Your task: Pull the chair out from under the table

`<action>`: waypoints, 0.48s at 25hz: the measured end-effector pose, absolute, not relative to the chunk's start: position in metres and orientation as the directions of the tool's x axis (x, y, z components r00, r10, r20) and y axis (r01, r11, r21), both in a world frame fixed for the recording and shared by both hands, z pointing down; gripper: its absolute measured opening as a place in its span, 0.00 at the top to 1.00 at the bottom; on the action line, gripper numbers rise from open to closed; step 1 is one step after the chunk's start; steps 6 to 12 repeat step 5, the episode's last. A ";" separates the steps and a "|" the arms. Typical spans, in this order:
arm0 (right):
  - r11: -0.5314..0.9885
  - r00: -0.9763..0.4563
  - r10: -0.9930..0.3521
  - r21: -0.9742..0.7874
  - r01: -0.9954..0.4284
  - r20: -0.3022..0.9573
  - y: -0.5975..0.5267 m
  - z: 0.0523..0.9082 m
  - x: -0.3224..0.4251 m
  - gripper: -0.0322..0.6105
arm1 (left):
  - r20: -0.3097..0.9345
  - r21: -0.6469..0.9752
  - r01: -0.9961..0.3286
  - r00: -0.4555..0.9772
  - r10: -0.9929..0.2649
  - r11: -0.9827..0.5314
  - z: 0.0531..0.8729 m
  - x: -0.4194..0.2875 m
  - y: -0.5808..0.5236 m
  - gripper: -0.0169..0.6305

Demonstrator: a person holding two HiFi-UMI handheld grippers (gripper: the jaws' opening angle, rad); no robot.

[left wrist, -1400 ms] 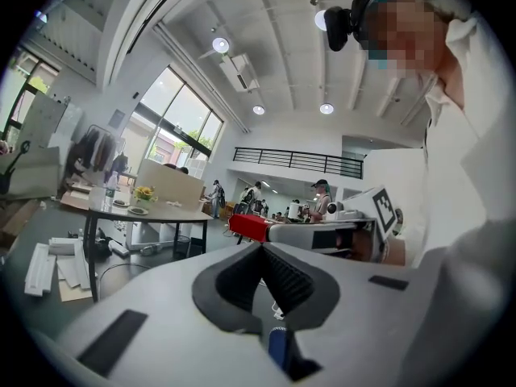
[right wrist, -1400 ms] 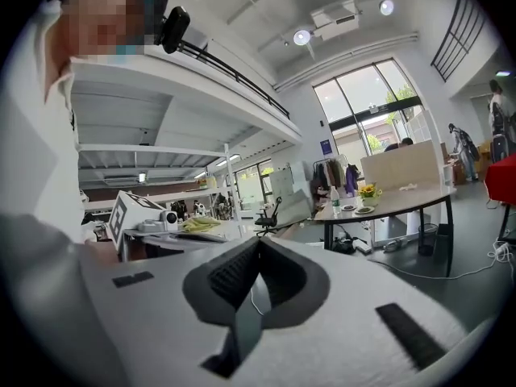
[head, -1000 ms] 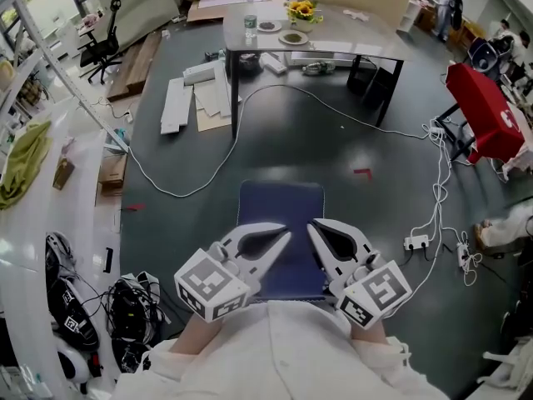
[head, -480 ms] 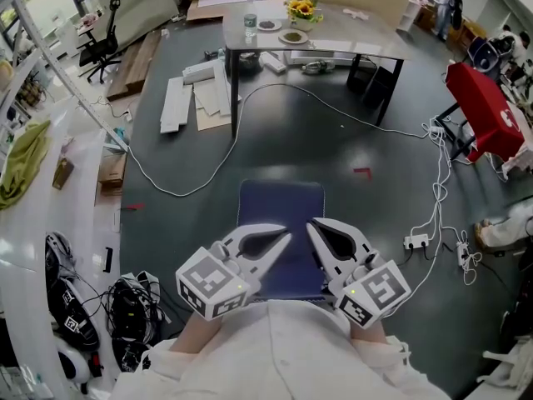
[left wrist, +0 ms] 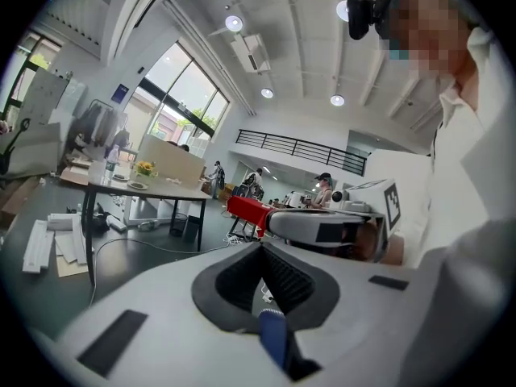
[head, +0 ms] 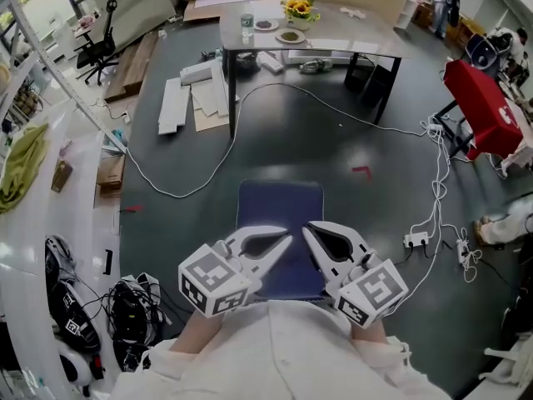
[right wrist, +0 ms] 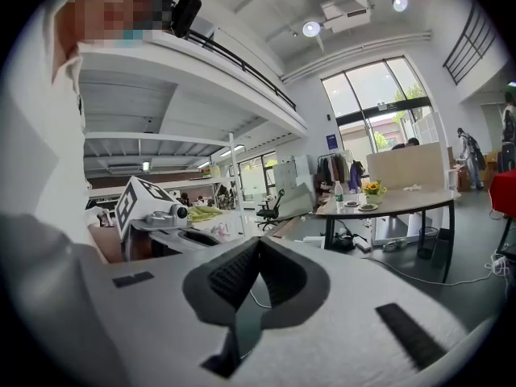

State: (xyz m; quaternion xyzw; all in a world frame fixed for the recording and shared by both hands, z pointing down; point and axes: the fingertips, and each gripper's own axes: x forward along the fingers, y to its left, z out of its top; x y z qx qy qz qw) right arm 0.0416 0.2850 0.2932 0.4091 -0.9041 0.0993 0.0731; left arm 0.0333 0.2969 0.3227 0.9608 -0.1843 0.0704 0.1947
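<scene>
Where the blue padded chair (head: pixel 281 211) stands on the dark floor (head: pixel 333 140), well apart from the grey table (head: pixel 333 44), the left gripper (head: pixel 287 240) and right gripper (head: pixel 306 230) hover above its near edge. Each has its jaws pressed together. Their cubes bear black-and-white square markers.

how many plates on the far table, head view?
2. First plate sits beside the bottle; second plate lies by the yellow flowers, both on the table. Flowers could hide others.
</scene>
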 end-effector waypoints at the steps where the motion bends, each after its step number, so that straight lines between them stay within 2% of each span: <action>1: 0.649 -0.655 -0.723 -0.110 -0.753 0.219 0.284 0.293 0.043 0.95 | 0.210 0.345 -0.380 0.922 -0.324 -0.858 0.322 0.035 0.297 0.95; 12: 0.654 -0.654 -0.720 -0.089 -0.751 0.232 0.282 0.292 0.046 0.95 | 0.208 0.327 -0.375 0.924 -0.321 -0.867 0.319 0.039 0.296 0.95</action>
